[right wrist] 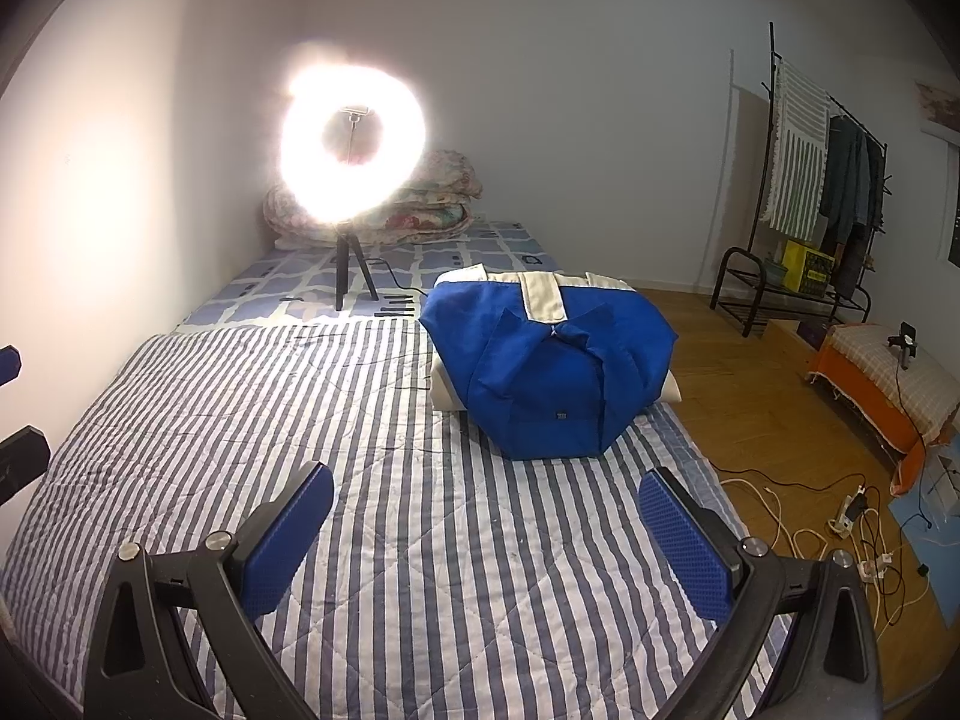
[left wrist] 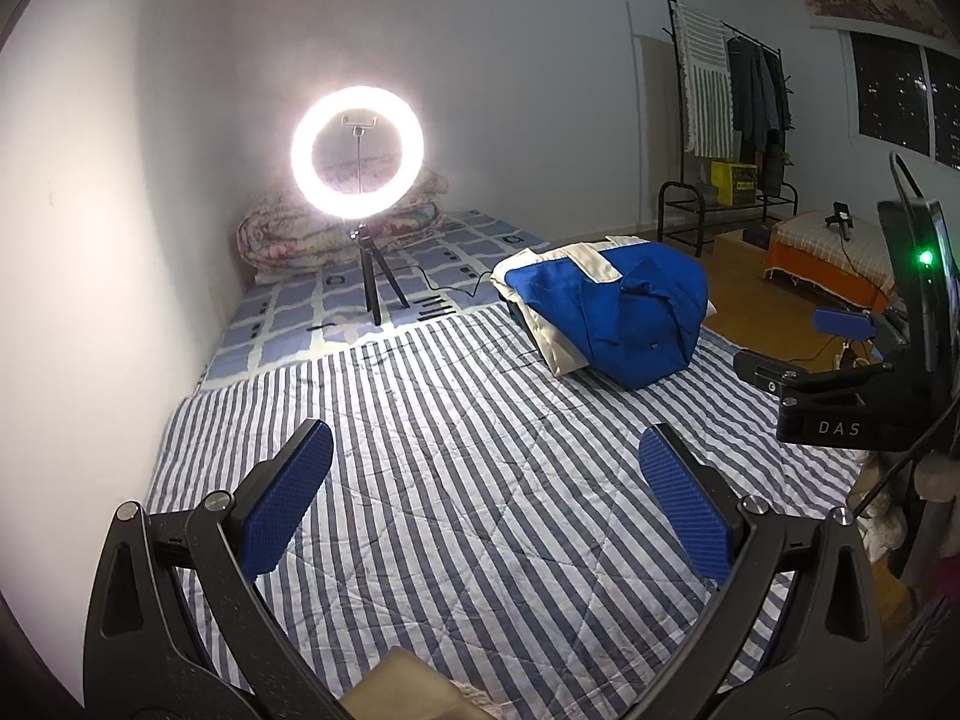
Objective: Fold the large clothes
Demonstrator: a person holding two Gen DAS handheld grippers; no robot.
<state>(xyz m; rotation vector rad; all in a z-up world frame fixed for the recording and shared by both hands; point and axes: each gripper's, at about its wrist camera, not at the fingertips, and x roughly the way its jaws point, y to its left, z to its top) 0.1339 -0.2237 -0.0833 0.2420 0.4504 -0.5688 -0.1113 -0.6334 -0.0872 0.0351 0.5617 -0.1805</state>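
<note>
a striped quilt (right wrist: 372,468) spreads under both hand-held tools, with a folded blue and cream garment (right wrist: 549,360) lying ahead and to the right of the right gripper (right wrist: 486,531), well apart from its fingers. both the right gripper and the left gripper (left wrist: 486,495) hover with jaws spread wide, holding nothing. a careless reach could likely drag the loose bundle off the quilt's right edge toward the floor cables (right wrist: 840,516), or snag the ring light (right wrist: 354,147) lead running beside it. glare washes out the lamp's centre; the garment's type and its underside stay hidden, and only parts of each tool show in the other's view.
</note>
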